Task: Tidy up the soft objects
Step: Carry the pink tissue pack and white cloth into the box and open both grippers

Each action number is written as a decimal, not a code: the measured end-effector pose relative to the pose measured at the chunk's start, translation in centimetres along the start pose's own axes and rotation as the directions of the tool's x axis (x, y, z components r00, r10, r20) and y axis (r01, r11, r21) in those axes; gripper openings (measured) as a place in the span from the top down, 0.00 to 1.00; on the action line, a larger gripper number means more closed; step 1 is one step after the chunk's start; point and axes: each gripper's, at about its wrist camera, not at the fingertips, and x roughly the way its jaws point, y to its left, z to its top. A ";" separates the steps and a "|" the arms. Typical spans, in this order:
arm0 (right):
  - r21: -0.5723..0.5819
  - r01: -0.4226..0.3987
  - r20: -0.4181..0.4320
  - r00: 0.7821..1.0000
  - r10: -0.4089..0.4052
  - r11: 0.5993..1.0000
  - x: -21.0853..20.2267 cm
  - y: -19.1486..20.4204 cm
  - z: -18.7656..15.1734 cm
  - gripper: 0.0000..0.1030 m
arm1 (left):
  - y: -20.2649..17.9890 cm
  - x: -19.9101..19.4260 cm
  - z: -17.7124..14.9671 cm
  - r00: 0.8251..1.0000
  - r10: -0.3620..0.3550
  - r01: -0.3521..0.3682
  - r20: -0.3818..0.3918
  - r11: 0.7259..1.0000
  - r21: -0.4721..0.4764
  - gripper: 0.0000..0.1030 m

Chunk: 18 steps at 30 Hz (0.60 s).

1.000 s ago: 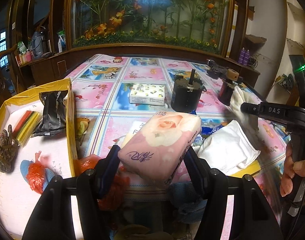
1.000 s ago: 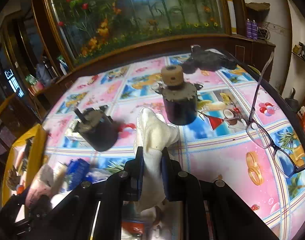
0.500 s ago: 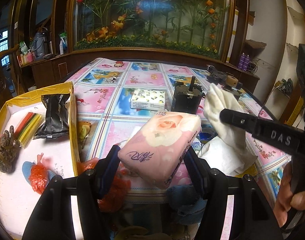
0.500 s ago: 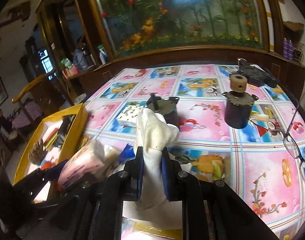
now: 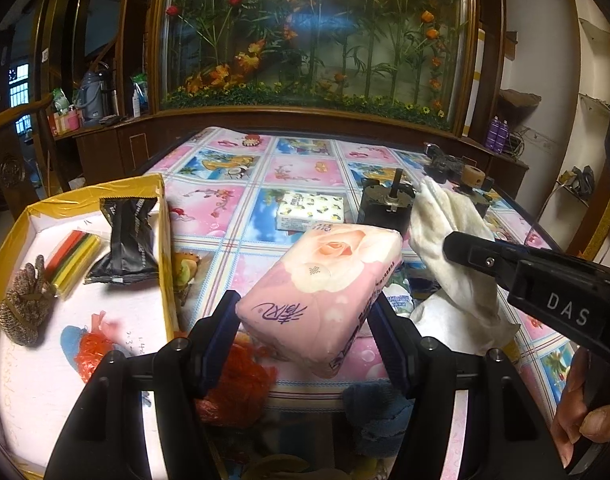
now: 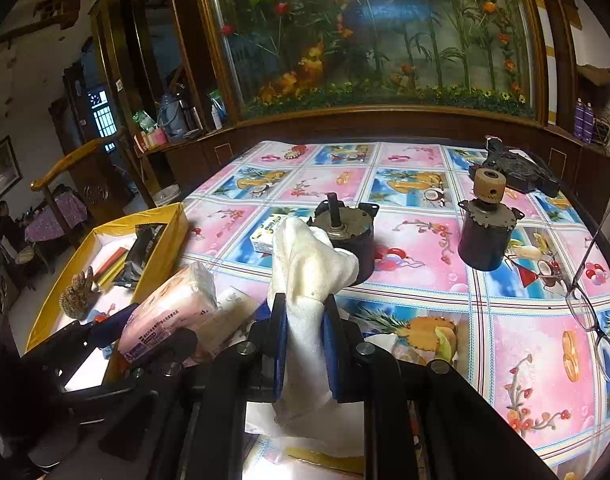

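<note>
My left gripper (image 5: 305, 304) is shut on a pink rose-printed tissue pack (image 5: 325, 276), held tilted above the table's near edge. The same pack (image 6: 173, 304) shows at the lower left of the right wrist view. My right gripper (image 6: 305, 304) is shut on a white cloth (image 6: 309, 256), which stands bunched above the pads and hangs below them. In the left wrist view that cloth (image 5: 445, 232) hangs close to the right of the pack, pinched by a black finger (image 5: 477, 250). A yellow-walled box (image 5: 165, 240) stands to the left.
The box holds a black packet (image 5: 125, 240), coloured sticks and a scrubber. Two dark motors (image 6: 349, 236) (image 6: 487, 236), a small lemon-print tissue pack (image 5: 309, 212) and glasses (image 6: 589, 308) lie on the patterned tablecloth. A red bag (image 5: 233, 384) and a blue towel (image 5: 377, 412) sit below my left gripper.
My right gripper has carried the white cloth leftwards, close beside the pink pack and nearer the yellow box. The left gripper and its pack have stayed put.
</note>
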 end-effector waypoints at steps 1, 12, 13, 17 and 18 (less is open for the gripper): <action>-0.006 -0.006 0.003 1.000 0.006 1.000 -0.1 0.2 0.0 0.83 | 0.1 -0.1 0.0 1.000 0.006 -0.006 0.006 1.000 -0.003 0.38; -0.108 -0.056 0.047 0.997 0.061 0.993 -1.5 3.6 -0.7 0.83 | 0.9 -1.7 0.1 0.993 0.104 -0.104 0.053 0.995 0.001 0.38; -0.113 -0.059 0.045 0.997 0.065 0.992 -1.5 3.8 -0.8 0.83 | 1.0 -1.9 0.1 0.992 0.114 -0.114 0.059 0.993 0.002 0.38; -0.121 -0.084 0.035 0.995 0.088 0.989 -1.4 4.3 -1.1 0.83 | 1.6 -2.5 -0.1 0.987 0.141 -0.141 0.071 0.990 -0.005 0.38; -0.125 -0.085 0.035 0.995 0.090 0.989 -1.4 4.4 -1.1 0.83 | 1.8 -2.7 -0.1 0.987 0.147 -0.147 0.071 0.989 -0.009 0.38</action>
